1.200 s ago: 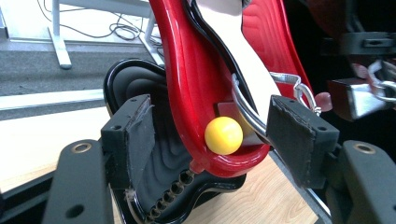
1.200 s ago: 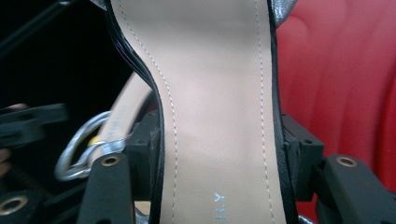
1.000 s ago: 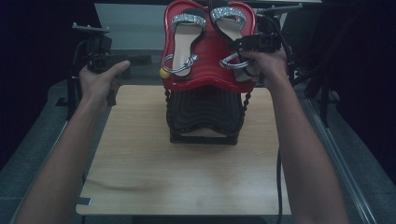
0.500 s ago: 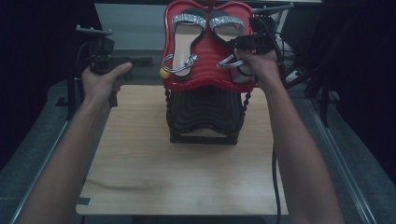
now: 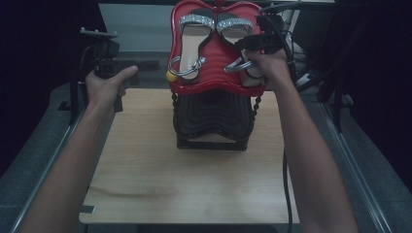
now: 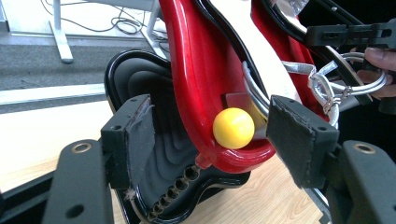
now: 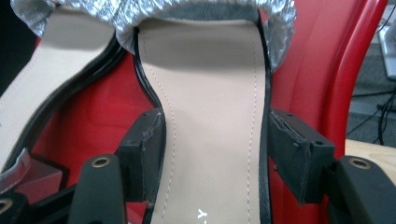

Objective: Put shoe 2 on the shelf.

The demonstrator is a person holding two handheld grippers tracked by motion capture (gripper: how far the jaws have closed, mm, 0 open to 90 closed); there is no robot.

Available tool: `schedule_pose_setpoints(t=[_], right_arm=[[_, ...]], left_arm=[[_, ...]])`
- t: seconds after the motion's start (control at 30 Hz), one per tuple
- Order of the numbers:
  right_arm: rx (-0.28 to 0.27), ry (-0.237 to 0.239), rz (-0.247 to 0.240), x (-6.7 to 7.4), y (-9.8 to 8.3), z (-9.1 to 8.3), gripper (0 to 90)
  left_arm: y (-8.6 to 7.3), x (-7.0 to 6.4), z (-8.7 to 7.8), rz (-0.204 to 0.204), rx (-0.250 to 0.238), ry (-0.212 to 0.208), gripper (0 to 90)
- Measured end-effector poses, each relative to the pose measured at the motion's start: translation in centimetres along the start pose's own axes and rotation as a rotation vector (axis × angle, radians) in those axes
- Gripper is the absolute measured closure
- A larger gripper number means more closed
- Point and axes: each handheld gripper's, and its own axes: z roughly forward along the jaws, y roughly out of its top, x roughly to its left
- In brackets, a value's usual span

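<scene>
Two tan sandals with silver straps lie on a red tray [image 5: 214, 88] set on a black ribbed stand [image 5: 214, 121]. My right gripper [image 5: 250, 48] reaches over the right sandal [image 5: 234, 30]. In the right gripper view, that gripper [image 7: 215, 144] straddles this sandal [image 7: 210, 116]. The jaws have just been closing, their pads [image 7: 144, 154] are at its two edges, and no squeeze shows. The left sandal [image 5: 192, 46] lies beside it. My left gripper [image 5: 145, 64] stands open left of the tray. In its own view, my left gripper [image 6: 210, 126] faces a yellow ball [image 6: 233, 127] on the rim.
The stand sits at the far middle of a wooden tabletop [image 5: 194, 184], with bare wood in front. Silver ankle straps with metal rings [image 5: 192, 68] hang at the sandals' heels. Cables and dark stands crowd the far right [image 5: 316, 58]. A grey ledge [image 5: 43, 145] borders the table's left side.
The right sandal has slid a little toward the near edge, so its silver strap now lies level with the left sandal's. The right hand shifted slightly. The left hand kept still.
</scene>
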Motion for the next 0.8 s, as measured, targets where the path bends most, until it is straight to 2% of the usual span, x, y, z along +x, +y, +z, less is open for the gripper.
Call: schedule_pose_setpoints(t=[0.2,0.3,0.37,0.43,0.47,0.5,0.6,0.7,0.8], right_arm=[[0.005,-0.04,-0.011,0.6,0.3,0.2,38.8],[-0.038,-0.079,0.009,0.7,0.3,0.4,39.1],[-0.047,-0.103,0.021,0.5,0.3,0.8,39.0],[-0.054,-0.108,0.0,0.5,0.2,0.9,38.2],[-0.053,-0.102,-0.016,0.5,0.1,0.9,36.1],[-0.049,-0.082,-0.017,0.5,0.2,0.8,31.5],[-0.062,-0.034,-0.021,0.2,0.2,0.3,25.7],[-0.118,0.054,0.038,-0.7,0.2,-0.6,24.2],[-0.154,0.107,0.059,-1.6,-0.1,-1.3,24.7]], left_arm=[[0.0,0.0,-0.1,0.003,-0.003,-0.001,32.2],[0.1,0.1,-0.3,0.003,-0.006,0.003,32.1],[0.1,0.2,-0.4,0.004,-0.007,0.003,32.2],[0.1,0.3,-0.4,0.004,-0.007,0.004,32.2],[0.1,0.4,-0.4,0.004,-0.006,0.004,32.1],[0.0,0.4,-0.4,0.005,-0.007,0.006,32.1],[-0.1,0.4,-0.2,0.001,-0.003,0.001,32.0],[-0.2,0.3,-0.2,0.002,-0.002,-0.002,31.9],[-0.2,0.3,-0.3,0.0,-0.006,-0.005,31.9]])
